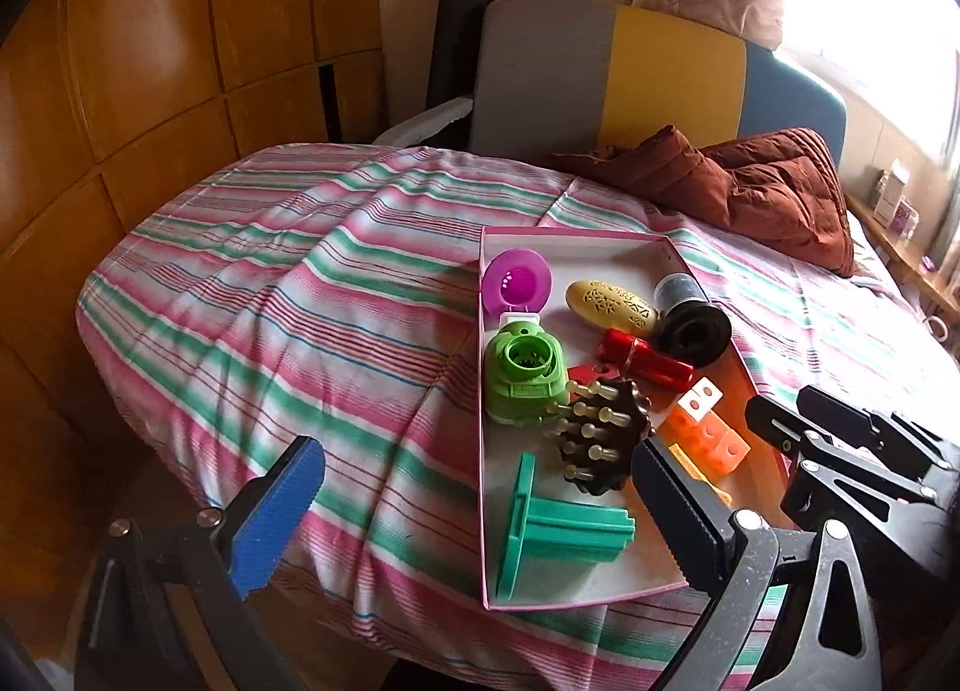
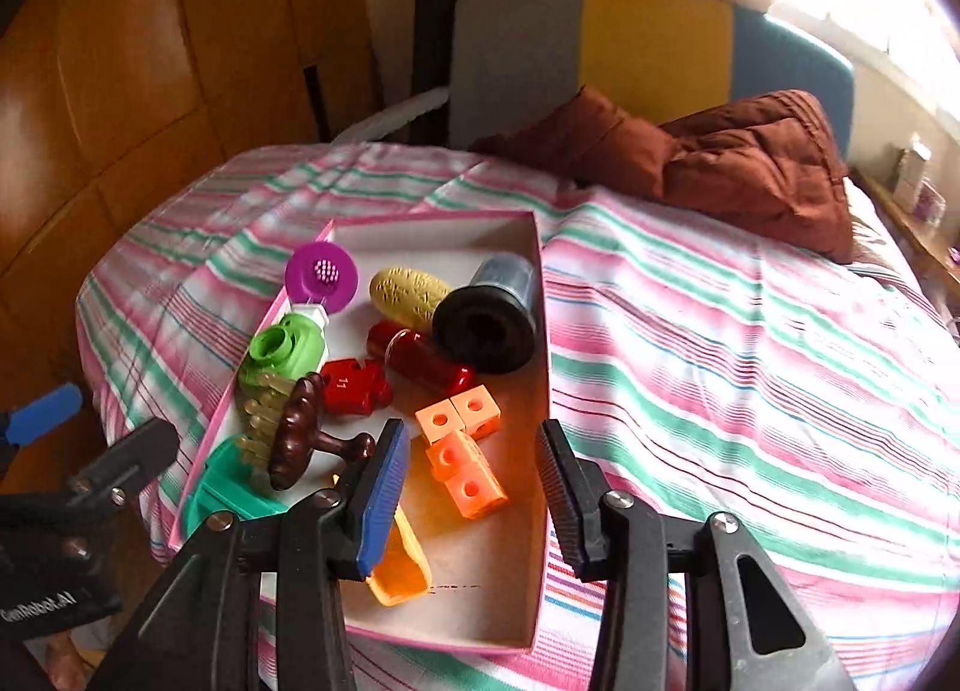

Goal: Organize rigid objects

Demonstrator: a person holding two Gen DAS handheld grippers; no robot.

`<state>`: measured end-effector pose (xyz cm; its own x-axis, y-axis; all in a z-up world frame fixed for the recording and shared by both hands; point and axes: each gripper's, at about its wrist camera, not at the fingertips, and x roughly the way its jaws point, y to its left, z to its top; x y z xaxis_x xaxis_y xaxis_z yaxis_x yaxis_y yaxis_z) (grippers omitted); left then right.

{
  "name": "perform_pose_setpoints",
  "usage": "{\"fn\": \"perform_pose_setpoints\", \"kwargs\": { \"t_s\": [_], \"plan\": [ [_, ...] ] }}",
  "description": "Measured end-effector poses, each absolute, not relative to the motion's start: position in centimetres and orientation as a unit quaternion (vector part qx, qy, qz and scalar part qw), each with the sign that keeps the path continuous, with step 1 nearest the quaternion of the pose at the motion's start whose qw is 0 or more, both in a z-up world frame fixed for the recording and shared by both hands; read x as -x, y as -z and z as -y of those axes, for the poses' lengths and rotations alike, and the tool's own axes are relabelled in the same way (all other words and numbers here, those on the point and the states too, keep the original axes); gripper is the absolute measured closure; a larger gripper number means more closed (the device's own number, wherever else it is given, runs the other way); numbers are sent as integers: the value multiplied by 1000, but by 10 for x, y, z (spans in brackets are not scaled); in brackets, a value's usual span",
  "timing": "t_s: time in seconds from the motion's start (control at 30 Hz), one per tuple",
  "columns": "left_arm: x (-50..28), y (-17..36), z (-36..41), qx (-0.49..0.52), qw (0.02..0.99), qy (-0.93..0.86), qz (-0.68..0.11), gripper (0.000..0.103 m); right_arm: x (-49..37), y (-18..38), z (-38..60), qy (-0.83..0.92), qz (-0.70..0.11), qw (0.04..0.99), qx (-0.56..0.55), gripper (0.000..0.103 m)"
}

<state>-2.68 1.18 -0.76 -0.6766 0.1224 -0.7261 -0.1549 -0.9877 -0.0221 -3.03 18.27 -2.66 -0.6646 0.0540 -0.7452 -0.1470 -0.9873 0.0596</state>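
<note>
Left tongs (image 1: 474,505): wide open, grip nothing, above the near left edge of the box.
Right tongs (image 2: 474,502): partly open, empty, over the orange cubes (image 2: 465,451).
Box (image 2: 537,343): lies on the striped bed (image 2: 750,343), holds the toys.
Far end: black cylinder (image 2: 489,325), purple disc (image 2: 322,275).

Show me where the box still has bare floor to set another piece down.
The box has bare floor at its far end, behind the purple lid and yellow case, and at the near right corner, past the orange cubes and scoop. The left side and middle are crowded: green grinder, brush, red pieces.
</note>
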Motion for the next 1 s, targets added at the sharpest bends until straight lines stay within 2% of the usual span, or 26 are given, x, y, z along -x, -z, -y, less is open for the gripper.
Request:
{"fn": "perform_pose_setpoints", "kwargs": {
  "t_s": [0.53,1.0],
  "plan": [
    [1,-16,1,363,35,-931,4,0,10,-1,-167,-924,-58,75,371,59],
    [-1,-14,2,357,29,-934,-2,4,12,4,-157,-923,-51,70,375,59]
  ]
}}
